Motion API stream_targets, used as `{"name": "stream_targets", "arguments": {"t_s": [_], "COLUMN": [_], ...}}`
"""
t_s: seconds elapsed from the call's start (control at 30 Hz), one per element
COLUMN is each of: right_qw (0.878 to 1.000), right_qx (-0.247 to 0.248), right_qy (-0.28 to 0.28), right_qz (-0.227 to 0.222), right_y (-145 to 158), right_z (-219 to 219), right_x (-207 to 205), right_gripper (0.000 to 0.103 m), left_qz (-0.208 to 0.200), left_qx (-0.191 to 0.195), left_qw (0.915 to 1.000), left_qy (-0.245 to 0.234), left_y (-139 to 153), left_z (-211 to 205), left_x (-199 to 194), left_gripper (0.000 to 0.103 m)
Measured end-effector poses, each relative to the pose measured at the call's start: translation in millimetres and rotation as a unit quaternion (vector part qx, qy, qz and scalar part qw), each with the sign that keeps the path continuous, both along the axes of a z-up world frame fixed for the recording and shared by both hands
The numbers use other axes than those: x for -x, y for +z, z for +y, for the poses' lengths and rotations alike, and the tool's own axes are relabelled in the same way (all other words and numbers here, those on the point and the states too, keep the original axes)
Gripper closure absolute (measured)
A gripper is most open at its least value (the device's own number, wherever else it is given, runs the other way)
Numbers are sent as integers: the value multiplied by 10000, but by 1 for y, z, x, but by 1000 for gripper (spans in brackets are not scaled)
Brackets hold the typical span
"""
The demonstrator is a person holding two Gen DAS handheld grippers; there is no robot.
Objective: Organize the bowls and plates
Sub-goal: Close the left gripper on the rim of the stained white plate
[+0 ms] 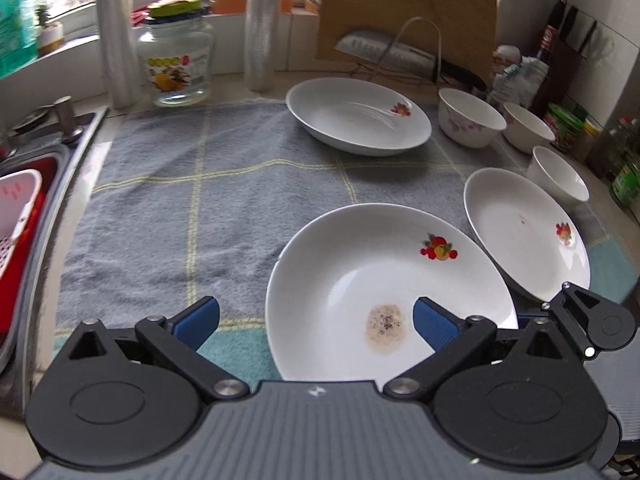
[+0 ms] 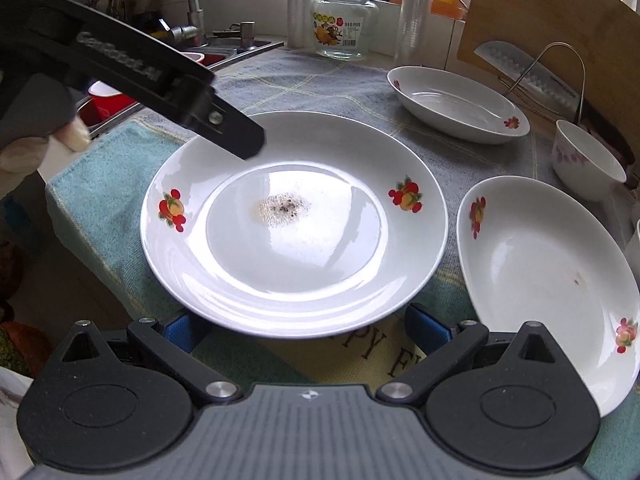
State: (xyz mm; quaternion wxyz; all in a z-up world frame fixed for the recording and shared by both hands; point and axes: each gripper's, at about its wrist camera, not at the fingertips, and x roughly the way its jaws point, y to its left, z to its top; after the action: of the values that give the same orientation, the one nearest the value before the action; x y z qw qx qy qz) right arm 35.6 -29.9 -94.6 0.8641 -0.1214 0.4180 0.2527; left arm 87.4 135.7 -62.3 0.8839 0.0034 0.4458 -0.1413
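Note:
A white plate with fruit prints and a brown stain (image 1: 384, 292) (image 2: 296, 224) lies on the towel at the near edge. My left gripper (image 1: 316, 320) is open; its right finger is over the plate's inside, its left finger over the towel, and its left edge lies between them. It shows from the side in the right wrist view (image 2: 224, 128). My right gripper (image 2: 304, 330) is open, its fingers at the plate's near rim and partly hidden under it. A second plate (image 1: 524, 232) (image 2: 548, 280) lies to the right, a third (image 1: 356, 116) (image 2: 456, 104) farther back.
Three small white bowls (image 1: 470, 118) (image 1: 526, 128) (image 1: 558, 178) stand at the right. A glass jar (image 1: 176, 60), a cutting board (image 1: 408, 12) with a wire rack and bottles (image 1: 560, 120) line the back. The sink (image 1: 24, 200) with a red basin is on the left.

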Motion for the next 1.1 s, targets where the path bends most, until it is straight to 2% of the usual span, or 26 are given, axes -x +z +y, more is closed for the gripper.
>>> {"name": "stream_targets", "arguments": {"t_s": [0.23, 0.37, 0.6, 0.9, 1.0, 1.1], "right_qw": [9999, 10000, 9998, 9995, 9995, 9993], "right_qx": [45, 8, 1, -25, -62, -102], "right_qy": [-60, -84, -201, -296, -299, -306], "right_qz": [87, 21, -24, -64, -127, -206], "right_y": [1, -1, -1, 0, -1, -2], "right_z": [2, 1, 1, 1, 0, -1], "right_x": [-6, -3, 4, 5, 8, 11], "right_gripper": [0, 0, 0, 0, 0, 0], "left_qz": [361, 510, 405, 279, 420, 496], "left_qx": [-76, -82, -430, -400, -441, -279], "left_qw": [9977, 9960, 9928, 9928, 9913, 9888], "left_qy": [-568, -727, -1042, -1098, -1170, -1379], "left_y": [-23, -32, -35, -36, -34, -31], "left_z": [-8, -10, -17, -16, -18, -18], "left_x": [-21, -28, -29, -35, -40, -45], "left_gripper": [1, 1, 0, 0, 1, 1]}}
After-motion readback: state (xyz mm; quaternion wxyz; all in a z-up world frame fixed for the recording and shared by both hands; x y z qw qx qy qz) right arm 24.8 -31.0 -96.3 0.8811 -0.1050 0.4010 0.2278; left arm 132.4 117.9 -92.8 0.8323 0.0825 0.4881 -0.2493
